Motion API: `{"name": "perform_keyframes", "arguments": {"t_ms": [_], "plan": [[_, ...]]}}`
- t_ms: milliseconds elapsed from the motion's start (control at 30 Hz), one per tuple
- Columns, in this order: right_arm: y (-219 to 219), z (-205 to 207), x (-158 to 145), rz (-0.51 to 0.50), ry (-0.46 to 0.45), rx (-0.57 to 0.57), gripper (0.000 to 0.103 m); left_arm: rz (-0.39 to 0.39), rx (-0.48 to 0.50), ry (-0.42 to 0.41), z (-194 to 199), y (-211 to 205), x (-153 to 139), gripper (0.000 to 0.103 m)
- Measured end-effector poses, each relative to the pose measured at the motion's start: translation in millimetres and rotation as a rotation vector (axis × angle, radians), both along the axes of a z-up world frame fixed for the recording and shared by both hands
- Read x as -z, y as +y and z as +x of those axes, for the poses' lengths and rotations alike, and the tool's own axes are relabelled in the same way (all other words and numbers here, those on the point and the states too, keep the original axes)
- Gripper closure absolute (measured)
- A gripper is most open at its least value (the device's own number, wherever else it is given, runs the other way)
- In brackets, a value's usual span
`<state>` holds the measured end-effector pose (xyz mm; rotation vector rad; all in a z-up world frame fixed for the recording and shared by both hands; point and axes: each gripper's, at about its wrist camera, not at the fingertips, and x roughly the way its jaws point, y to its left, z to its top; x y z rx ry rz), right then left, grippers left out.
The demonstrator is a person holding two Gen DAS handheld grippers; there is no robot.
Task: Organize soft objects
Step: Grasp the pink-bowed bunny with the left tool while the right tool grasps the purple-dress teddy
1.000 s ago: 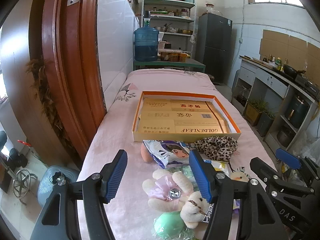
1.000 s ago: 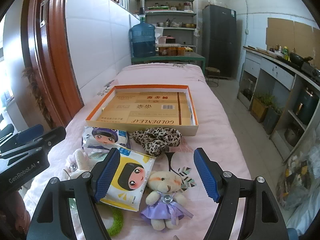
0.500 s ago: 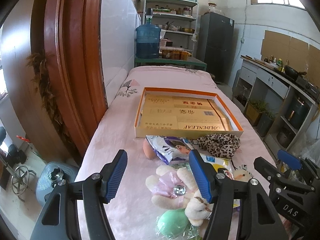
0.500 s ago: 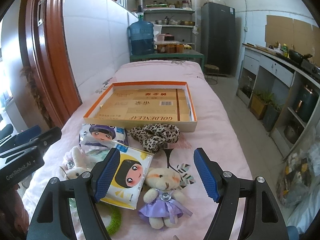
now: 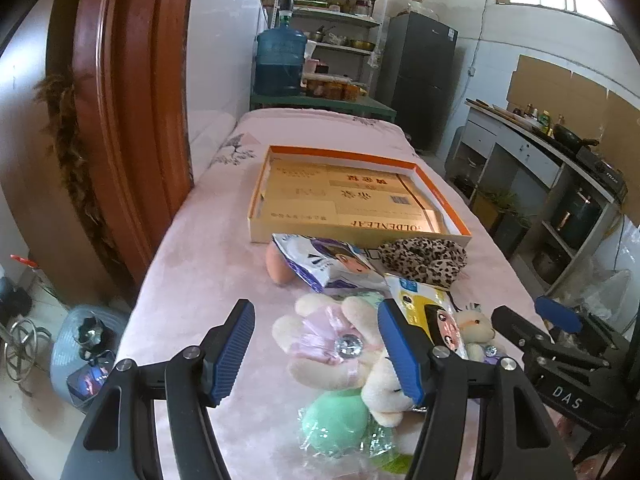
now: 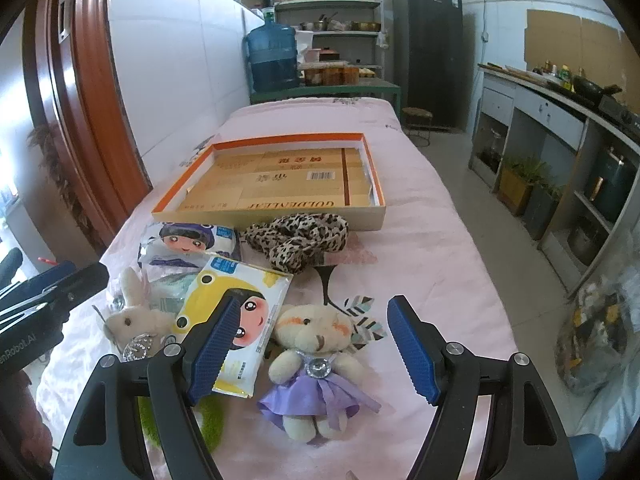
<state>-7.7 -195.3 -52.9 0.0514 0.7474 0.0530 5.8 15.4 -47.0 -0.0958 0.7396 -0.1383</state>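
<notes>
The bear [image 6: 316,356] lies on the pink surface [image 6: 420,240], just before the spread, empty right gripper [image 6: 310,348]; the left gripper [image 5: 316,354] is spread too. Pinching its torso should carry it cleanly to the box [image 6: 370,214].

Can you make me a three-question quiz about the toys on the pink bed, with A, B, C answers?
1. Where is the leopard scrunchie?
A. inside the box
B. in front of the box
C. on the floor

2. What colour is the bear's dress?
A. purple
B. red
C. black

3. What is the right hand-held gripper doing?
A. squeezing the bear
B. holding a packet
C. open, holding nothing

Answers:
1 B, it lies on the bed just outside the near wall of the orange-rimmed box.
2 A, the skirt under the teddy bear is purple.
3 C, its blue pads stand wide apart above the bear.
</notes>
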Motion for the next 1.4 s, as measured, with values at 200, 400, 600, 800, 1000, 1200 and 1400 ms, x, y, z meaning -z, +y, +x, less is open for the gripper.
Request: {"name": "perform_keyframes", "arguments": {"t_ms": [200,400,600,800,1000,1200,1400], "plan": [[-1.4,0.7,3.7,0.006,0.007,-0.001,0.026,-0.05,0.01,0.065,11.4,-0.7,14.7,0.039],[-2.4,2.7,6.8,0.016,0.019,-0.001,0.026,-0.064,0.036,0.099,19.7,-10.5,26.3,0.039],[-3.1,3.9,10.0,0.022,0.024,0.0,0.026,-0.096,0.049,0.136,28.4,-14.6,40.1,0.039],[-5.5,6.1,14.6,0.021,0.031,0.007,0.026,-0.193,0.077,0.249,51.0,-12.4,68.1,0.037],[-24.2,11.1,24.2,0.087,0.074,0.01,0.026,-0.196,0.047,0.189,45.3,-10.2,67.5,0.053],[-17.9,10.6,33.1,0.082,0.104,-0.029,0.026,-0.131,0.048,0.101,32.1,-14.0,48.3,0.061],[-21.1,17.5,45.7,0.13,0.165,-0.016,0.049,-0.128,0.027,0.044,23.6,-4.8,34.7,0.063]]}}
